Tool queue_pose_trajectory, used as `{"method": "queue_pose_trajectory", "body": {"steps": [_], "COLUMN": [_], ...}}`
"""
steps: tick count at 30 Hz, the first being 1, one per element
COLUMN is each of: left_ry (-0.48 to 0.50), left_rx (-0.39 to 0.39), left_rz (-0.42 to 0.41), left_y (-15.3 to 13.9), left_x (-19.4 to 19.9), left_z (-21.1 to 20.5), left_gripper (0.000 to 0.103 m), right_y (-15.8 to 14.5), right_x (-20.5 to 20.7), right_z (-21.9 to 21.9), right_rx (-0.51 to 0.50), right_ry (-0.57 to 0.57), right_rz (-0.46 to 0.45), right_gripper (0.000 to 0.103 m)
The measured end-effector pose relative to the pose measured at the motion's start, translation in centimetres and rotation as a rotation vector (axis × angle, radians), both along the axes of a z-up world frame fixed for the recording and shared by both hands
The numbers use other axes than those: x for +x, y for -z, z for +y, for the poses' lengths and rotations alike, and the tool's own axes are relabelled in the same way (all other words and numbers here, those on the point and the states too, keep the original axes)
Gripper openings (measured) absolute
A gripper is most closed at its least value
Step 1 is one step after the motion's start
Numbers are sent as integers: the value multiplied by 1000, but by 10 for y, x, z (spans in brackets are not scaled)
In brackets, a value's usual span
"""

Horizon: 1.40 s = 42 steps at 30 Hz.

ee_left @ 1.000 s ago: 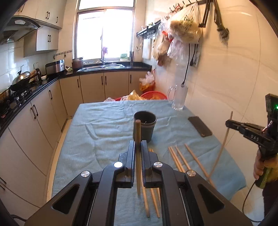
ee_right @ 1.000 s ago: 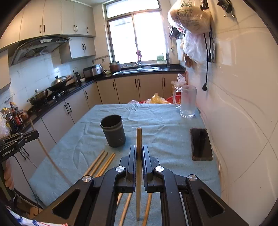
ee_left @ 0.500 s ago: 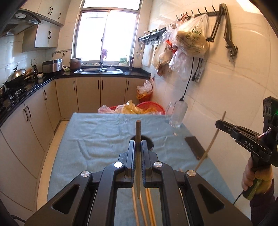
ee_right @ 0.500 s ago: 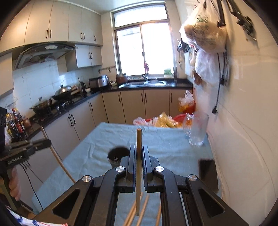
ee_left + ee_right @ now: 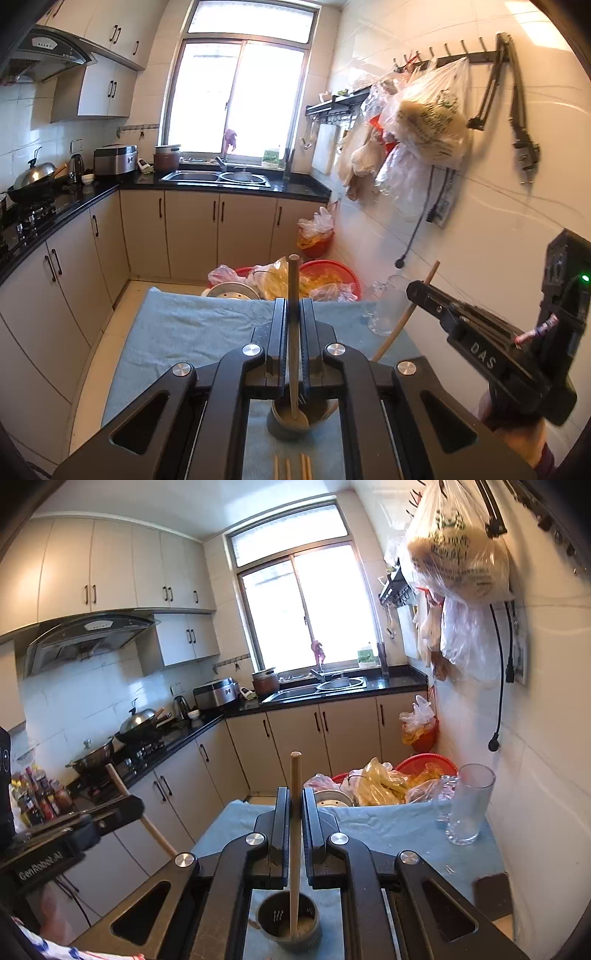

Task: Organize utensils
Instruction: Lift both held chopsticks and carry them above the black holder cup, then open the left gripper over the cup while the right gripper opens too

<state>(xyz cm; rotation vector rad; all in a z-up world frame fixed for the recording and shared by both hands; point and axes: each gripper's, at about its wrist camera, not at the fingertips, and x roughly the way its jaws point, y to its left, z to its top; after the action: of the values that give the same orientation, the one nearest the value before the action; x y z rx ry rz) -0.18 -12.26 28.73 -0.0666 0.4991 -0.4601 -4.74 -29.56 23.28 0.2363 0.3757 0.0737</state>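
Left wrist cam: left gripper [image 5: 293, 314] is clamped on a chopstick [image 5: 293, 332] standing near upright, lower tip over the mouth of the dark holder [image 5: 291, 424] on the blue cloth [image 5: 184, 332]. Spare chopsticks [image 5: 293, 467] lie just in front of it.

Right wrist cam: right gripper [image 5: 295, 805] is angled down, pinching its own chopstick [image 5: 295, 830] upright, tip down inside the holder [image 5: 288, 923]. Empty glass [image 5: 467, 805] stands near the wall.

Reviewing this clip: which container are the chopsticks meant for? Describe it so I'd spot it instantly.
Start at the table's blue cloth. Near its front end stands a dark round cup, open-topped, under both tools' chopsticks. Unlike the tall clear glass mug by the wall, it is short and opaque.
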Motion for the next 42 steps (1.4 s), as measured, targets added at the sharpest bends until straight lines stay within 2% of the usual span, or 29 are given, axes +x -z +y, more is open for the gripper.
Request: {"method": "queue_pose_trajectory", "body": {"steps": [2, 8, 11, 15, 16, 18, 19, 20, 21, 23, 26, 30, 35, 39, 42], "left_ry": [-4, 5, 6, 4, 4, 0, -3, -8, -14, -23, -38, -70, -107, -102, -86], "left_rx": [15, 28, 46, 58, 61, 61, 55, 48, 41, 32, 30, 17, 4, 15, 64], "left_rz": [23, 194, 198, 182, 176, 166, 162, 154, 147, 139, 129, 109, 109, 151, 212], "left_y": [12, 64, 74, 74, 73, 69, 66, 64, 63, 59, 55, 51, 55, 76, 112], "left_x": [17, 57, 59, 56, 54, 51, 49, 46, 43, 36, 24, 3, -25, -45, -55], "left_z": [-8, -20, -19, -19, -18, -16, -12, -9, -6, 1, 13, 35, 67, 80, 78], "left_gripper": [6, 6, 6, 6, 8, 18, 28, 36, 38, 40, 41, 45, 50, 54, 54], "right_y": [8, 56, 75, 88, 90, 92, 91, 91, 91, 86, 79, 66, 61, 80, 113], "right_x": [12, 43, 55, 67, 68, 68, 67, 67, 67, 63, 55, 35, 3, -27, -49], "right_z": [0, 8, 10, 4, 2, 0, 0, -2, -4, -3, -4, -10, -21, -35, -49], "right_rx": [8, -17, -20, -2, 1, 9, 14, 22, 26, 19, 7, 8, -5, -5, 0], "right_ry": [-1, -27, -33, -31, -32, -27, -25, -22, -17, -5, 6, 26, 51, 65, 80], "right_rz": [16, 139, 185, 215, 217, 217, 219, 222, 223, 215, 203, 172, 163, 213, 295], "right_gripper": [6, 7, 7, 7, 7, 8, 10, 18, 27, 35, 35, 45, 50, 56, 57]}}
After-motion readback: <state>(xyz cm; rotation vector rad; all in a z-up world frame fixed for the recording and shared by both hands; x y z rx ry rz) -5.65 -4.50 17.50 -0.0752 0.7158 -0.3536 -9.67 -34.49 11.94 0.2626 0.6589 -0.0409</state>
